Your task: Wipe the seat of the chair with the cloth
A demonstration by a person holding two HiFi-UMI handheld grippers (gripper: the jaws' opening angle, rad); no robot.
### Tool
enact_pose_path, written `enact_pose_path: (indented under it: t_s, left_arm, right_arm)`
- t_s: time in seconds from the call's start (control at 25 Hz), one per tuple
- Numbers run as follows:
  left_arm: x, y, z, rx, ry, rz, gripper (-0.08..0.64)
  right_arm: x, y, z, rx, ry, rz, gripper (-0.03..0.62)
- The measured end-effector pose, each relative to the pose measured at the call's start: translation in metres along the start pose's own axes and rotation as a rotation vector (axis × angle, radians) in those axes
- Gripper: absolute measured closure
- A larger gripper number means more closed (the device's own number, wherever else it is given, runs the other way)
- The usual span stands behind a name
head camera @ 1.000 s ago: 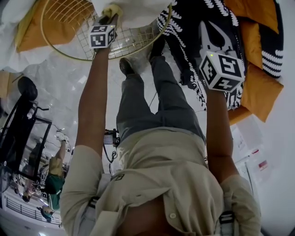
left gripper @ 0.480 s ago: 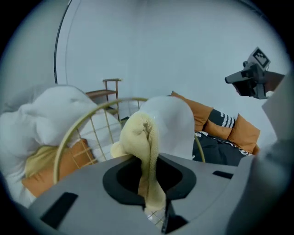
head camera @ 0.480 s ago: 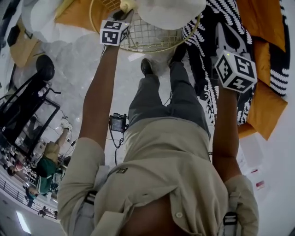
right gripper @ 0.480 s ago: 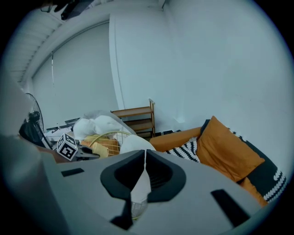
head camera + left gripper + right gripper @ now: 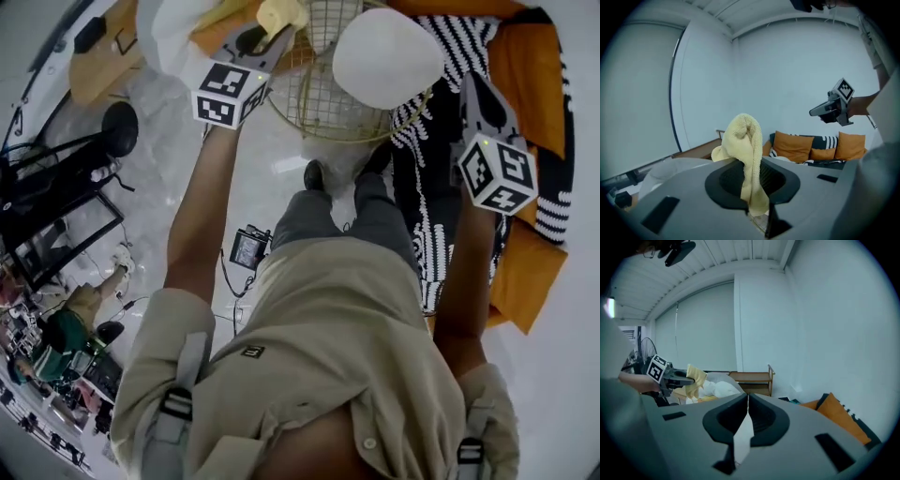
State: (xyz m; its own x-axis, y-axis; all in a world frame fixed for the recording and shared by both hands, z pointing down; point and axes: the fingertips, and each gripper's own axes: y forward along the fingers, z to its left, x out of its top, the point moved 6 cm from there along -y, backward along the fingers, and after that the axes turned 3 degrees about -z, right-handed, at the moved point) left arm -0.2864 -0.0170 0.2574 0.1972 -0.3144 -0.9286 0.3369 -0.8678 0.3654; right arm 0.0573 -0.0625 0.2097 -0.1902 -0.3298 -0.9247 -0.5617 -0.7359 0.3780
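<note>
- Head view: over the last second the round gold wire-mesh chair seat (image 5: 314, 89) has slid from the 11 o'clock corner of the frame to 12 o'clock. The left gripper (image 5: 261, 39) has drifted with it and now sits at the seat's 10 o'clock rim rather than over the mesh.
- It pinches a pale yellow terry cloth (image 5: 281, 14), which bunches above the jaws, beside the rim. I cannot tell whether it touches the wire.
- A white round cushion (image 5: 387, 56) covers the seat's 1 o'clock part, and the mesh below it lies bare.
- The right gripper (image 5: 472, 86) has stayed out at 3 o'clock, well apart from the seat.
- My reading is that the cloth is between strokes and most of the wiping is still to do.
- Left gripper view: the jaws are clamped on the cloth (image 5: 747, 159). It is a soft looped towel that rises in a folded hump and hangs limp down the middle. It looks clean and dry.
- The camera faces a wall and orange cushions (image 5: 794, 145), not the seat, so the cloth is raised off it. The right gripper (image 5: 814, 112) floats at 2 o'clock.
- Right gripper view: its jaws are pressed together with nothing between them. The left gripper (image 5: 689, 376) and its cloth (image 5: 697, 375) show at 9 o'clock.
</note>
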Motion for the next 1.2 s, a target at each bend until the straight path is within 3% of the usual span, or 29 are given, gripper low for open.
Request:
enact_pose_path:
  t_s: [0.4, 0.6, 0.72, 0.92, 1.2]
  left_arm:
    - [0.135, -0.148, -0.019, 0.030, 0.079, -0.282, 0.486]
    - [0.192, -0.191, -0.046, 0.012, 0.112, -0.386, 0.486]
    - [0.225, -0.220, -0.072, -0.018, 0.141, -0.405, 0.486]
    - [0.202, -0.221, -0.074, -0.081, 0.165, -0.376, 0.486]
    - [0.202, -0.224, -0.090, -0.159, 0.157, -0.370, 0.486]
  right_arm:
    - [0.101, -0.076, 0.067, 0.142, -0.132, -0.171, 0.568]
    - [0.137, -0.119, 0.077, 0.153, -0.162, -0.246, 0.568]
    - [0.162, -0.158, 0.082, 0.135, -0.195, -0.257, 0.571]
    - [0.150, -0.153, 0.098, 0.137, -0.184, -0.285, 0.571]
    - [0.150, -0.163, 0.107, 0.137, -0.177, -0.292, 0.571]
